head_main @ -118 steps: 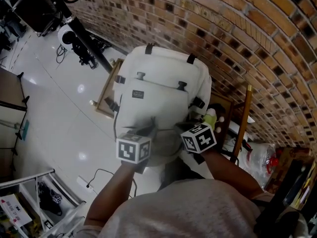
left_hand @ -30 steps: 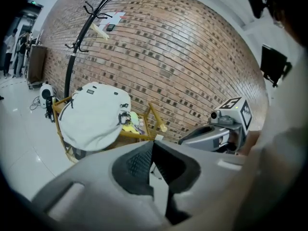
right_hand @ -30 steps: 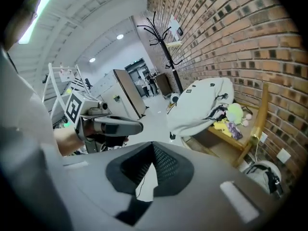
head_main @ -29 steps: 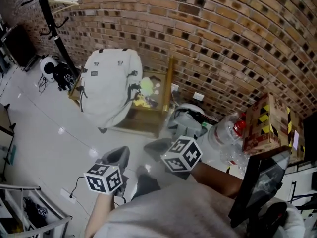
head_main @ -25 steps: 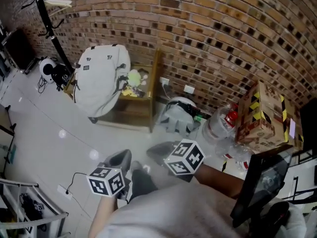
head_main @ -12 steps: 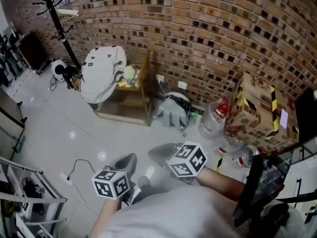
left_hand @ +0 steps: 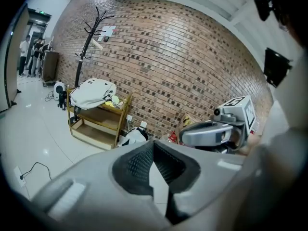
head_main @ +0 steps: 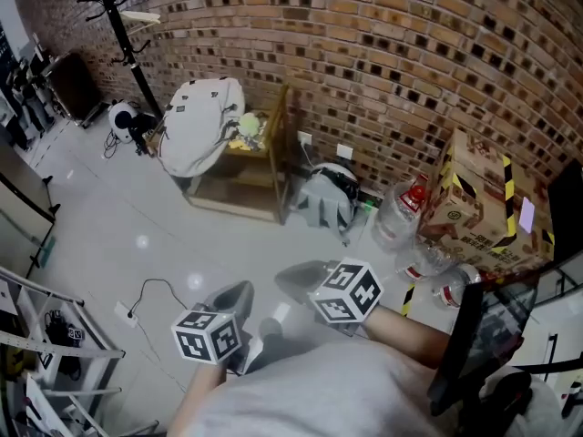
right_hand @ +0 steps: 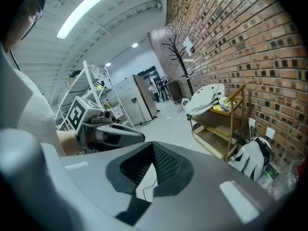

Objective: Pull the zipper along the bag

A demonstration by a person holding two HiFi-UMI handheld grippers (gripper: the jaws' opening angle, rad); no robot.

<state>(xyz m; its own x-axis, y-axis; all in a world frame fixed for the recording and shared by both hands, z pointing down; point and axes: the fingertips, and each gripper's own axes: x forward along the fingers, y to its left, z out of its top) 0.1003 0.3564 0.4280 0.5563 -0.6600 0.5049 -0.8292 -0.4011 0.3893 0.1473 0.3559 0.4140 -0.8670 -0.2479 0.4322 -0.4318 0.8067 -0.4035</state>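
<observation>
- left gripper [left_hand: 153, 142]: fingers closed tip to tip, nothing between them. In the head view it sits low in frame [head_main: 235, 294], close to the person's torso [head_main: 319, 390], over the white floor [head_main: 109, 208].
- right gripper [right_hand: 153, 145]: fingers also meet at the tips, empty. In the head view [head_main: 293, 279] it sits just beside the left one, with its marker cube a bit higher.
- bag [head_main: 199, 126]: white backpack draped over the left end of the top shelf of a wooden rack [head_main: 235, 192]. The rack stands against the brick wall [head_main: 383, 53]. The bag is well apart from both grippers, and neither touches it.
- The same bag shows in the left gripper view [left_hand: 91, 93] and the right gripper view [right_hand: 204, 99], far off past the fingertips.
- A yellow-green item [head_main: 247, 126] sits on the top shelf just beside the bag; can't tell what it is.
- A black coat stand [head_main: 127, 25] is left of the rack, and a second pale bag [head_main: 326, 198] lies on the floor right of it.
- A cardboard box [head_main: 474, 198] with yellow-black tape sits further right along the wall.
</observation>
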